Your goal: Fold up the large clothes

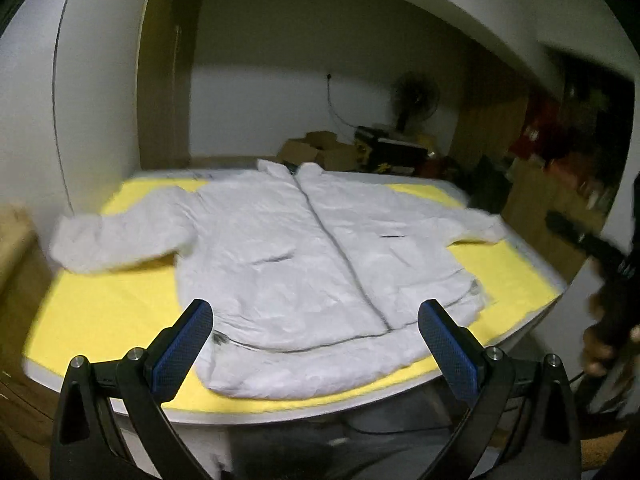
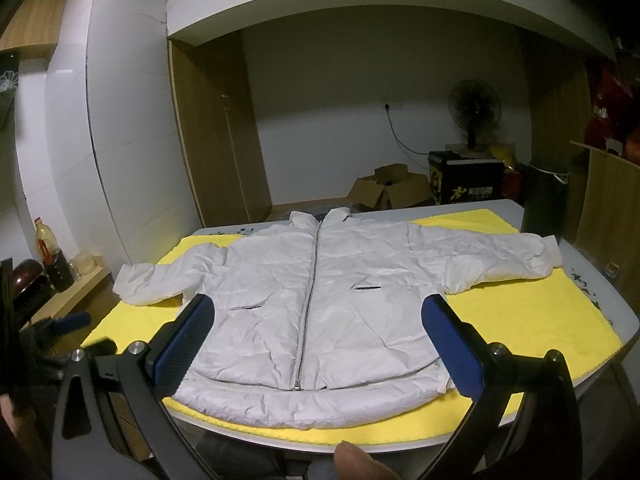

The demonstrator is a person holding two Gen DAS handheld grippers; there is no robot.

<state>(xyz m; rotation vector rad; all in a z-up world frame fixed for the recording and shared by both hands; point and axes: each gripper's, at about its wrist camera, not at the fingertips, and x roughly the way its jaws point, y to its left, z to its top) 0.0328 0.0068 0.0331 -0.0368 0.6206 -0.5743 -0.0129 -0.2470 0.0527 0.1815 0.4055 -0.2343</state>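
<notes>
Left tool (image 1: 316, 332): held low at the near edge of the worktop, pointing across it; blue-padded fingers spread wide, released, nothing between them.
Right tool (image 2: 318, 330): held level at the near edge, aimed along the zipper line; fingers spread wide, released, gripping nothing.
Right tool seen from the left view: a dark blurred shape at the right edge of the frame; its fingers cannot be made out there.
Jacket (image 2: 320, 300): white, zipped shut, lying flat front-up in the centre of both frames; collar toward the far edge, hem toward the near edge.
Sleeves: both spread outward; one cuff reaches centre left of the right-wrist frame, the other reaches centre right near a dark cylinder (image 2: 546, 196).
Yellow cloth (image 2: 532, 320): lies under the jacket and shows on both sides and along the hem.
Worktop (image 2: 624, 312): pale rim shows beyond the cloth at right and along the near edge.
Edges: hem lies just inside the near border of the cloth; the left cuff overhangs the cloth's left border in the left-wrist frame.
Open room: bare yellow cloth lower left and lower right of the jacket.
Surroundings: cardboard boxes (image 2: 390, 188) and a standing fan (image 2: 475, 110) behind the far edge.
</notes>
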